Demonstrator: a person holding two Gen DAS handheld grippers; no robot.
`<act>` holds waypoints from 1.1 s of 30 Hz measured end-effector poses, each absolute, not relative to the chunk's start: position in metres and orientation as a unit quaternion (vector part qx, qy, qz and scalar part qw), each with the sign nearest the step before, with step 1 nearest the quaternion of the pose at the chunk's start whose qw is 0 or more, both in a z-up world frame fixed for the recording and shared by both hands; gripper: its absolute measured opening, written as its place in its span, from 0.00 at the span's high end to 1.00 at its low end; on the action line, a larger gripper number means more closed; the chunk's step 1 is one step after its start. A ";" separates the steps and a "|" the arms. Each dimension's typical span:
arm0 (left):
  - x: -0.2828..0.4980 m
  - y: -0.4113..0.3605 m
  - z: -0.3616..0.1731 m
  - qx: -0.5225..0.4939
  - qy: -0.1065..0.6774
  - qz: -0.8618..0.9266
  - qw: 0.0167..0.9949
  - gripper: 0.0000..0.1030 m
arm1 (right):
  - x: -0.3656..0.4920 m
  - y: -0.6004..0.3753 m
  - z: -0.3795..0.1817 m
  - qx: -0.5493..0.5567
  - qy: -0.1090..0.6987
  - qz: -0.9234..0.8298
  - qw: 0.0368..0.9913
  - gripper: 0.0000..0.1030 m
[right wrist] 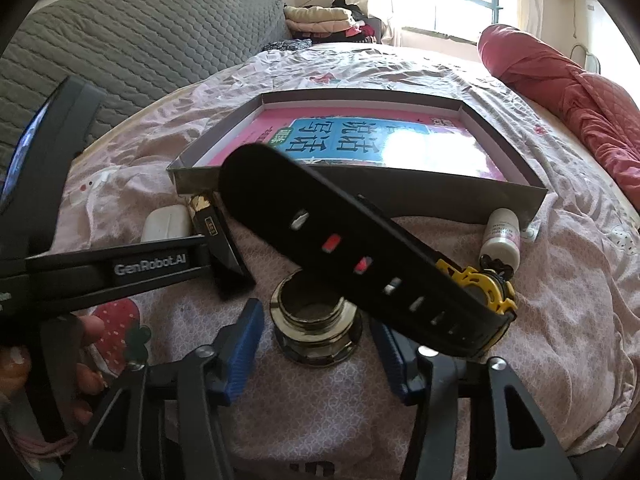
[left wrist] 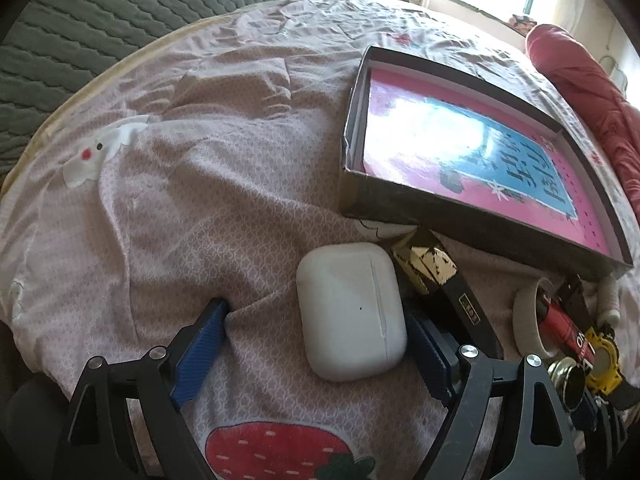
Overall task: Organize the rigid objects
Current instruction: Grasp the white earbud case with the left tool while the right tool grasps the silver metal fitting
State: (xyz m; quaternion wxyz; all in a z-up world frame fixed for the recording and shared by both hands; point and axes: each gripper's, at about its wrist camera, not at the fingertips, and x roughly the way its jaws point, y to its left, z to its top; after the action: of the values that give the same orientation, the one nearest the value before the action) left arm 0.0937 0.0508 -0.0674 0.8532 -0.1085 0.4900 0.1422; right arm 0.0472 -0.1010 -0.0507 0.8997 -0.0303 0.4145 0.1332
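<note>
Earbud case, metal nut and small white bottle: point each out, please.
Earbud case (left wrist: 350, 310): left wrist view, middle of its white lid face.
Metal nut (right wrist: 316, 332): right wrist view, its front wall below the rim.
Small white bottle (right wrist: 502, 238): right wrist view, its labelled side.

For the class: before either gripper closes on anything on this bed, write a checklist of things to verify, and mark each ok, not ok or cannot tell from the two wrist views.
1. Left gripper straddles the white earbud case: ok, one finger each side.
2. Left pads pressing on the case: not ok, a gap shows on one side.
3. Right gripper straddles the metal ring fitting: ok, pads apart from it.
4. Path above the fitting free: not ok, the black watch strap lies over it.
5. Open box has room: ok, only the pink book lies flat inside.
6. Fitting stands steady on the soft bedsheet: cannot tell.
</note>
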 end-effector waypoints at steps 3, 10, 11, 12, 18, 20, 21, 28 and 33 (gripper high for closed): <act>0.091 0.052 -0.065 -0.111 0.489 0.140 0.854 0.21 | 0.048 -0.103 -0.049 -0.027 0.412 0.138 0.900 0.57; 0.081 0.066 -0.057 -0.131 0.483 0.128 0.856 0.54 | 0.040 -0.097 -0.041 -0.048 0.392 0.154 0.906 0.57; 0.079 0.071 -0.057 -0.139 0.483 0.122 0.856 0.56 | 0.039 -0.095 -0.040 -0.049 0.391 0.156 0.906 0.57; 0.078 0.074 -0.057 -0.144 0.483 0.116 0.856 0.56 | 0.038 -0.095 -0.039 -0.049 0.391 0.159 0.905 0.57; 0.067 0.077 -0.058 -0.144 0.487 0.096 0.856 0.56 | 0.035 -0.093 -0.035 -0.048 0.388 0.167 0.905 0.57; 0.064 0.082 -0.057 -0.157 0.486 0.084 0.856 0.56 | 0.033 -0.092 -0.032 -0.051 0.384 0.171 0.906 0.57; 0.062 0.083 -0.056 -0.161 0.486 0.082 0.855 0.56 | 0.032 -0.091 -0.032 -0.051 0.383 0.173 0.906 0.57; 0.044 0.086 -0.037 -0.173 0.467 0.061 0.865 0.56 | 0.027 -0.088 -0.022 -0.045 0.369 0.191 0.909 0.57; 0.036 0.080 -0.016 -0.162 0.442 0.052 0.881 0.56 | 0.021 -0.086 -0.012 -0.039 0.352 0.208 0.912 0.57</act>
State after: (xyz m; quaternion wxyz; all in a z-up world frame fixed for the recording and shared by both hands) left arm 0.0357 0.0804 -0.0161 0.8808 -0.1622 0.4417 0.0524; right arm 0.0212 -0.0863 -0.0118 0.9118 -0.0395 0.3520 0.2079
